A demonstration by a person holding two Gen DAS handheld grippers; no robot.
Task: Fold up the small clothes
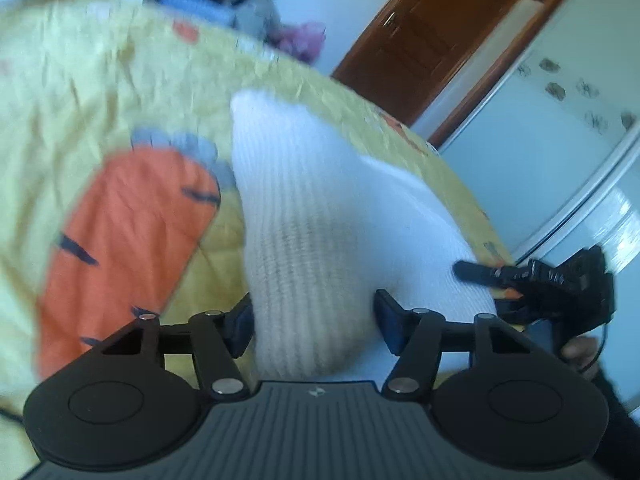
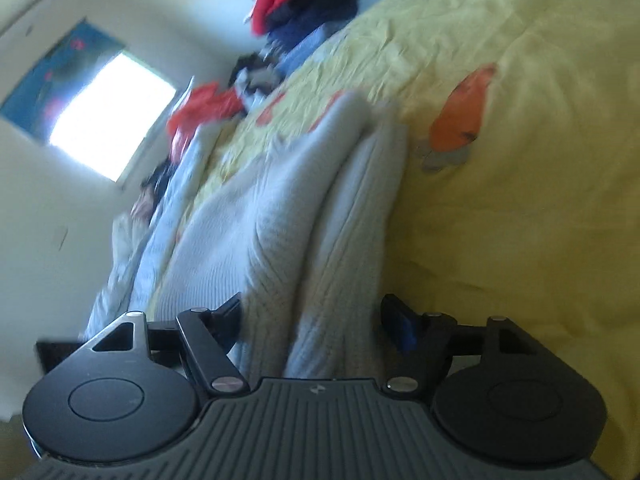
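Left wrist view: white knit (image 1: pixel 304 216) bulges between left gripper (image 1: pixel 314 322) jaws, seemingly pinched; right gripper (image 2: pixel 316 322) jaws straddle it, contact blurred.

White ribbed garment (image 1: pixel 320 216), carrot-print yellow bedspread (image 1: pixel 100 72)

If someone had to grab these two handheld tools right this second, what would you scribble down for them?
Left tool: fingers either side of the white knit garment; whether it grips is unclear.
Right tool: astride the same garment's bunched folds; grip also unclear.
Garment lies on the yellow carrot-print bedspread.
Done: partly gathered, no neat fold yet.
Left: flatten, finish folding. More clothes wait in the pile at the bed's far end.
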